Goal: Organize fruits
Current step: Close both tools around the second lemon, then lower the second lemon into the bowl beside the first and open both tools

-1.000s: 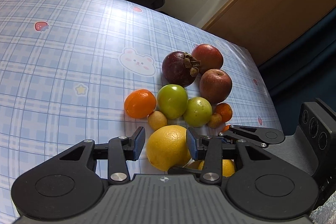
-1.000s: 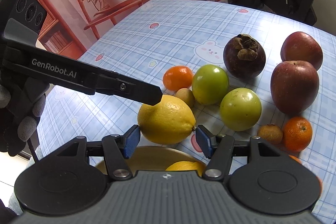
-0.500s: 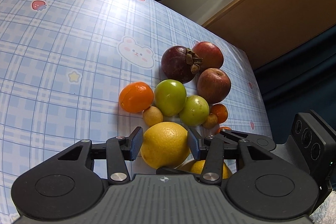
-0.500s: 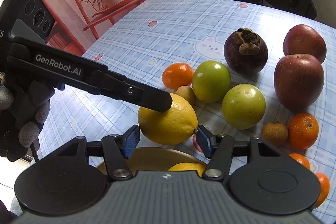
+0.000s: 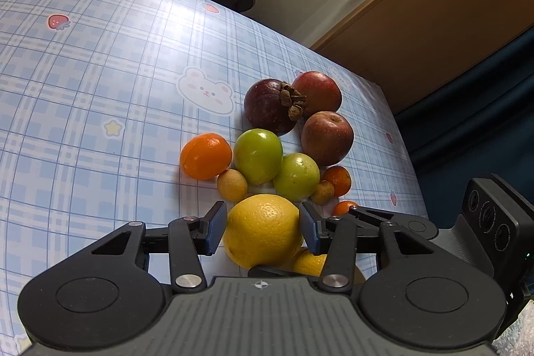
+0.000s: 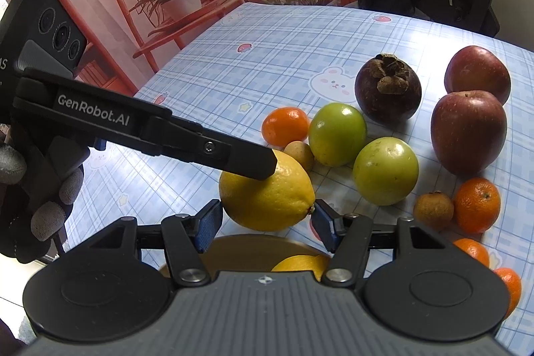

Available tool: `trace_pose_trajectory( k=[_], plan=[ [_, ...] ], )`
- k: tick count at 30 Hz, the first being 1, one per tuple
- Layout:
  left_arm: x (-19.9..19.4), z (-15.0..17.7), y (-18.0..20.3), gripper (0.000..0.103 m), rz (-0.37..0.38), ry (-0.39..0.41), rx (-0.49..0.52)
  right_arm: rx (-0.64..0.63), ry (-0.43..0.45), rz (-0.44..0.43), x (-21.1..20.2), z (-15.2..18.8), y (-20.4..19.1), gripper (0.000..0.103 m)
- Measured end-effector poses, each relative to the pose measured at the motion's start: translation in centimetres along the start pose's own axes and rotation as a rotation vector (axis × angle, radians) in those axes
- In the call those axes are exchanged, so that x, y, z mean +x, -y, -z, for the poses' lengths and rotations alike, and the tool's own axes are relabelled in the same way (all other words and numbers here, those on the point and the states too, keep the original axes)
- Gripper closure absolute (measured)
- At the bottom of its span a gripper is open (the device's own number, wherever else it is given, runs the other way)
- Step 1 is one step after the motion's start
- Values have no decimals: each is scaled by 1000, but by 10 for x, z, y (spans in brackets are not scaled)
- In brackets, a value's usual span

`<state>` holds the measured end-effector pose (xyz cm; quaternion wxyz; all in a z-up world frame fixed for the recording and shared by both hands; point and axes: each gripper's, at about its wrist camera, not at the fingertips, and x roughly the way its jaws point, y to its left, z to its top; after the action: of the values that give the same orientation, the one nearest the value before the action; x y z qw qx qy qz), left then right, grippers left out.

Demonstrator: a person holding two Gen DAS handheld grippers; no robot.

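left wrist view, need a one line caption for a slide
Left gripper fingers straddling a lemon beside clustered fruit on a checked tablecloth.

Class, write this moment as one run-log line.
task: organize fruits | left claw: just been opening, lemon between jaws, not gripped | right claw: open, empty

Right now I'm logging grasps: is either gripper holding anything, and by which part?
Nothing is held. The left gripper, jaws just opening, straddles the lemon without pressing it; the right gripper is open and empty.
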<state>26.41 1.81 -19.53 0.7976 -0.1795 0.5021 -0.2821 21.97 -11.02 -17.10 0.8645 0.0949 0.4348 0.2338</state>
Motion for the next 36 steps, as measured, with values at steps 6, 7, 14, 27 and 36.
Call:
trace_pose_trajectory(
  k=[6,7,14,27,36],
  plan=[
    [-28,13,16,53,-3,35,30,-14,25,-2,-22,6,-17,41],
    [-32,16,19,53,-4,37,36,-17,27,0,-25,8,-21,41],
    [-53,49,35,53,4,38,67,-33,27,17,-49,33,-47,41],
    [-47,85,38,53,-19,12,122,-13,2,25,-50,66,-57,41],
    [-32,77,26,52,-36,-14,109,-4,-13,31,-31,65,-50,41]
  ],
)
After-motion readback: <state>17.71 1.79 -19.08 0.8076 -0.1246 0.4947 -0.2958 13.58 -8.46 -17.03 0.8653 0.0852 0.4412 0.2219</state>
